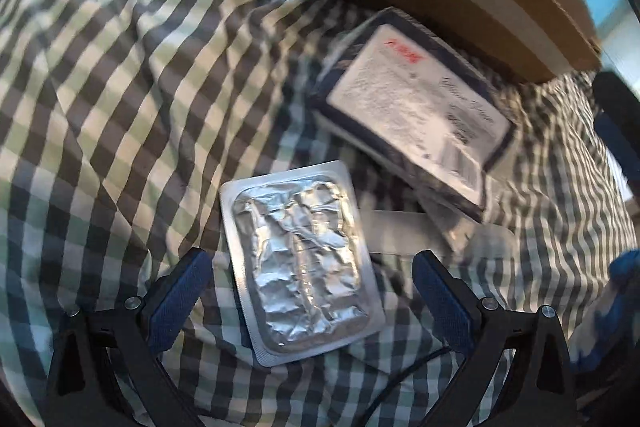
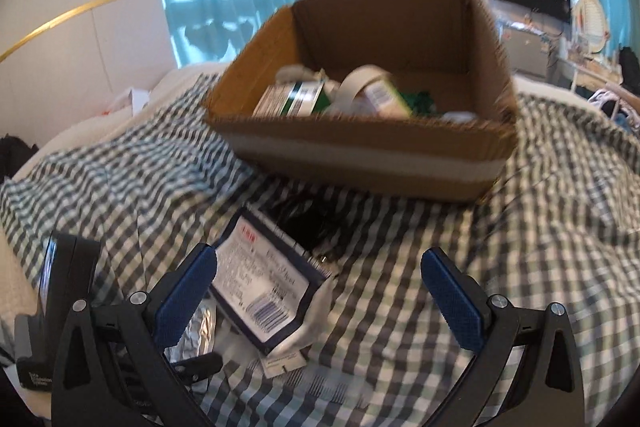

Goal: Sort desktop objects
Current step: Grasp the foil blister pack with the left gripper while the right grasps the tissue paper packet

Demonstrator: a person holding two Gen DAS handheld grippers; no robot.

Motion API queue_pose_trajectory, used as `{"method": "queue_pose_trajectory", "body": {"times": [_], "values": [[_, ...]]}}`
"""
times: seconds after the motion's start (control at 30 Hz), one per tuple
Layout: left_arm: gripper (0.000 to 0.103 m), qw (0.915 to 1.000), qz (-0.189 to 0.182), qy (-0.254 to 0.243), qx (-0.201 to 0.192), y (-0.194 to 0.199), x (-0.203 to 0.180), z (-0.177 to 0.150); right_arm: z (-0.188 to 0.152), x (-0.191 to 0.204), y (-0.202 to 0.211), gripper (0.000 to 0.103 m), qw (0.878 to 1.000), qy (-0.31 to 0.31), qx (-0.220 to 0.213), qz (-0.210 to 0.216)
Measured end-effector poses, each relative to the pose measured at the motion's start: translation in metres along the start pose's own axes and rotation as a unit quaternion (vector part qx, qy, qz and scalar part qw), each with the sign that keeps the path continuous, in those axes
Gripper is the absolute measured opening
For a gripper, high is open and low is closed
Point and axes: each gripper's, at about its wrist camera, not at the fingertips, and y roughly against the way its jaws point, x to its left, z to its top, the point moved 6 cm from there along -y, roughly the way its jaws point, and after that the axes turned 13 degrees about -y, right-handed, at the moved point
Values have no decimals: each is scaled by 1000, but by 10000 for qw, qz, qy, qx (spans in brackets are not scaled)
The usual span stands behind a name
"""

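My left gripper (image 1: 312, 291) gapes wide around a crinkled foil blister pack (image 1: 300, 259) on checked cloth (image 1: 120, 107); my right gripper (image 2: 320, 291) is wide, empty, facing the corrugated cardboard box (image 2: 360, 147).

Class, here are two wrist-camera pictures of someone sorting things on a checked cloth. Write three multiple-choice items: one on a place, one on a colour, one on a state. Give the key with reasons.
1. Where does the foil blister pack lie?
A. inside the cardboard box
B. on the checked cloth, between the left gripper's fingers
C. on the dark pouch

2. What colour are the gripper finger pads?
A. blue
B. red
C. white

3. How does the right gripper stand?
A. shut on the pouch
B. shut on nothing
C. open

Key: B, the pack rests flat on the cloth, outside the cardboard box; A, the pads are blue; C, its fingers are spread wide and hold nothing.
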Motion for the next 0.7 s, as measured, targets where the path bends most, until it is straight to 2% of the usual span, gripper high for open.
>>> {"method": "queue_pose_trajectory", "body": {"times": [0.17,0.33,0.43,0.47,0.5,0.57,0.6,0.7], "values": [[103,9996,42,27,269,-16,0,-6,-13,3,-25,102,9993,78,351,45],[103,9994,-79,108,319,-23,2,-10,-24,4,-50,94,9974,91,712,112],[103,9992,-146,68,371,-29,0,-13,-30,5,-61,80,9957,94,910,150],[103,9991,-181,53,383,-30,0,-14,-33,5,-65,68,9947,91,1010,168],[103,9990,-227,56,373,-30,-1,-15,-35,6,-67,50,9940,97,1078,185],[103,9987,-377,43,332,-29,-1,-17,-38,7,-68,38,9933,132,1128,205],[103,9986,-445,47,297,-27,-2,-18,-37,8,-67,29,9934,146,1115,238],[86,9986,-484,15,224,-22,-3,-23,-35,9,-61,20,9939,159,1061,239]]}}
